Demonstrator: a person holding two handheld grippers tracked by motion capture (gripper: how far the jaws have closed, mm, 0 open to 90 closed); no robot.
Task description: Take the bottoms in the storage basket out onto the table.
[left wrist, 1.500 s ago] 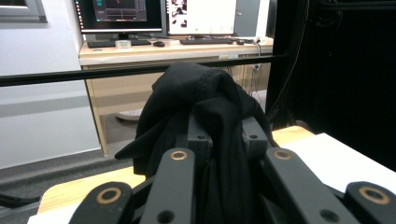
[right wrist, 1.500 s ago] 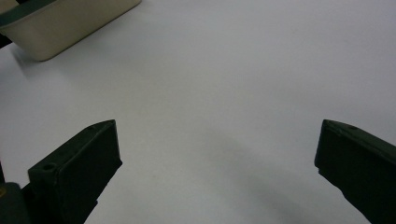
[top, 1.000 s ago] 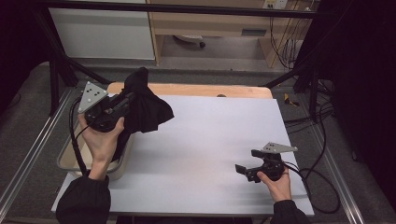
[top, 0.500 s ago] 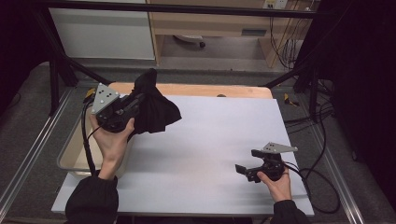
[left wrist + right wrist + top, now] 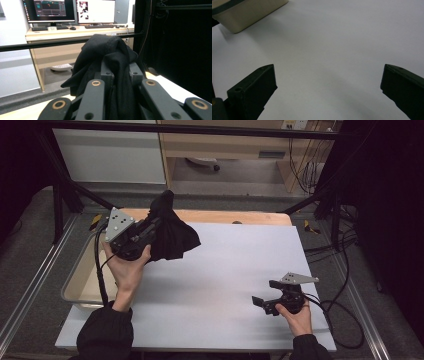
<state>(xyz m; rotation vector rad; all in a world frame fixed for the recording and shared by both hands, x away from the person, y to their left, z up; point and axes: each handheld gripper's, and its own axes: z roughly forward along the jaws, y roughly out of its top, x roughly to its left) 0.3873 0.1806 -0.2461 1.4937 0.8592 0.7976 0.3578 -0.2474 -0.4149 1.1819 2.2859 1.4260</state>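
My left tool is raised over the far left corner of the bench, and its jaws are pinched on a black cloth. In the high view the cloth bunches up above the jaws and drapes down to the right of them, hanging clear of the white top. In the left gripper view the cloth is folded over both jaw tips and runs down the narrow gap between them, so the left tool is pressed tight on the fabric. Beyond it I see a desk with two monitors and a keyboard, and a black bar crossing in front.

My left hand grips the tool from below, with the dark sleeve at the near edge. A beige tub sits just off the left side of the bench, beside my forearm.

My right tool rests low near the right front of the bench, well apart from the cloth, held by my right hand. In the right gripper view its jaws are spread wide with bare white surface between them, and the right tool holds nothing. A corner of the tub shows at the upper left there.
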